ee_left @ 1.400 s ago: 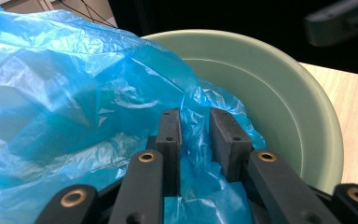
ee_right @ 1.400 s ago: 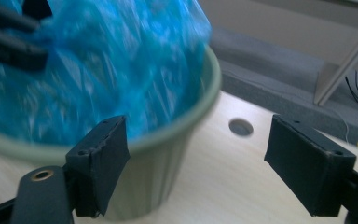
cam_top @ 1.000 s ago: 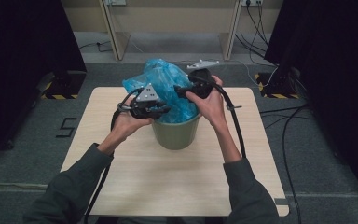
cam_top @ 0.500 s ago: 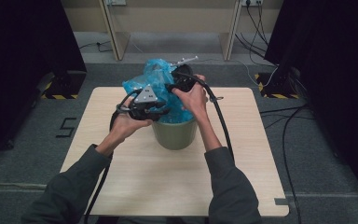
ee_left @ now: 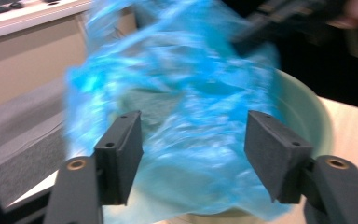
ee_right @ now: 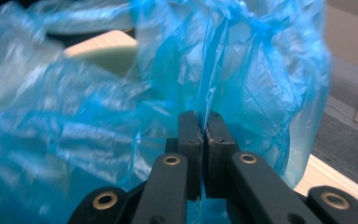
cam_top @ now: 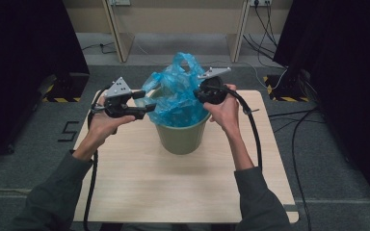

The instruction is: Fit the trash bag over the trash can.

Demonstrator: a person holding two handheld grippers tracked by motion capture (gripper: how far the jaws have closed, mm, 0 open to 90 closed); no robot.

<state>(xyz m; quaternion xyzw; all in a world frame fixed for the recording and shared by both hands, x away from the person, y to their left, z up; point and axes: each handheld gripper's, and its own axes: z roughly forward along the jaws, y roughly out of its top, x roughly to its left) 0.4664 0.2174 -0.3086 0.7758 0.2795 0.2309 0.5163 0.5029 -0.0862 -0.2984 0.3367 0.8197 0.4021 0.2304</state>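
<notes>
A green bin (cam_top: 180, 137) stands mid-table with a crumpled blue plastic bag (cam_top: 176, 94) rising out of it. My left gripper (cam_top: 148, 107) hovers just left of the rim. In the left gripper view its jaws have just been opening, and the gripper (ee_left: 193, 154) stands open, with the bag (ee_left: 182, 88) and bin rim (ee_left: 307, 107) showing in the gap; the pads do not press on the film. My right gripper (cam_top: 198, 94) is at the bin's far right rim. Its jaws have just been closing, and the gripper (ee_right: 203, 126) is shut on a fold of the bag (ee_right: 261, 70).
The wooden table (cam_top: 173, 192) has bare room in front of the bin. Black cables trail from both grippers over the forearms. Beyond the table are a grey floor, desk legs (cam_top: 115, 29) and dark curtains on both sides.
My left gripper has drawn back to the left and up, off the bag, and its jaws have opened. My right gripper swung left, then back to the right rim, and pinched the bag.
</notes>
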